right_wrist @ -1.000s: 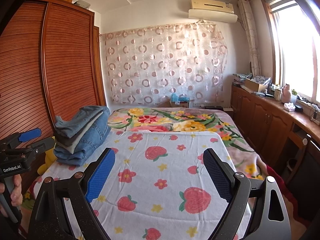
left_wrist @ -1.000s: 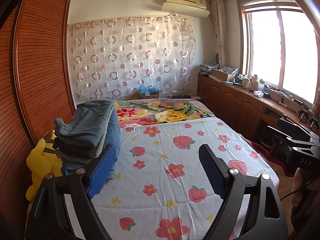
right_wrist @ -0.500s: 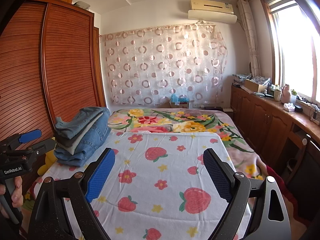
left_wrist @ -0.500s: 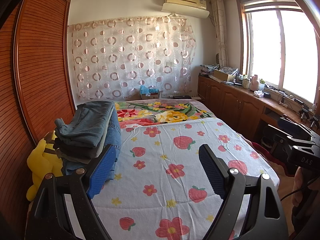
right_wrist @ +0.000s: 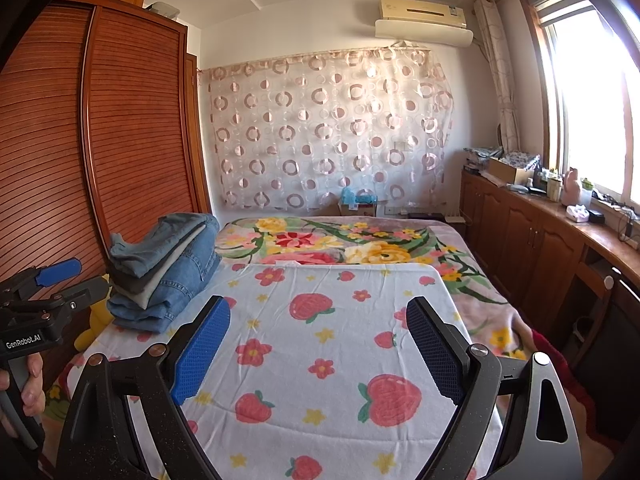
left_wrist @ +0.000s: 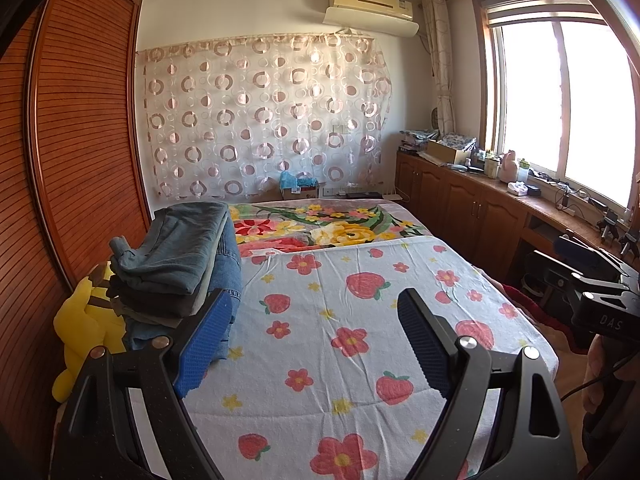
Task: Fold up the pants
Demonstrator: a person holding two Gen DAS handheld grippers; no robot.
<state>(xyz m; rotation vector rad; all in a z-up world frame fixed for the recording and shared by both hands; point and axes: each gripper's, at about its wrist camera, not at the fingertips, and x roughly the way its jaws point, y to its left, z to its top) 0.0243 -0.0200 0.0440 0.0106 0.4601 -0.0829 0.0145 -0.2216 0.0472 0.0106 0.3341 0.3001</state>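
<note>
A stack of folded pants (left_wrist: pixel 176 256) (right_wrist: pixel 168 268), mostly blue denim with grey layers between, sits at the left edge of the bed. My left gripper (left_wrist: pixel 316 308) hangs open above the strawberry-print sheet (left_wrist: pixel 352 320), its left pad just in front of the stack. My right gripper (right_wrist: pixel 318 316) is open too, over the same sheet (right_wrist: pixel 332 344), with the stack to its left. Nothing lies between either pair of fingers. Each view shows the other gripper at its edge, held by a hand.
A yellow plush toy (left_wrist: pixel 82 328) lies between the stack and the wooden wardrobe (left_wrist: pixel 76 140). A floral blanket (right_wrist: pixel 340 244) covers the far half of the bed. Wooden cabinets (right_wrist: pixel 532 240) with clutter run under the window on the right.
</note>
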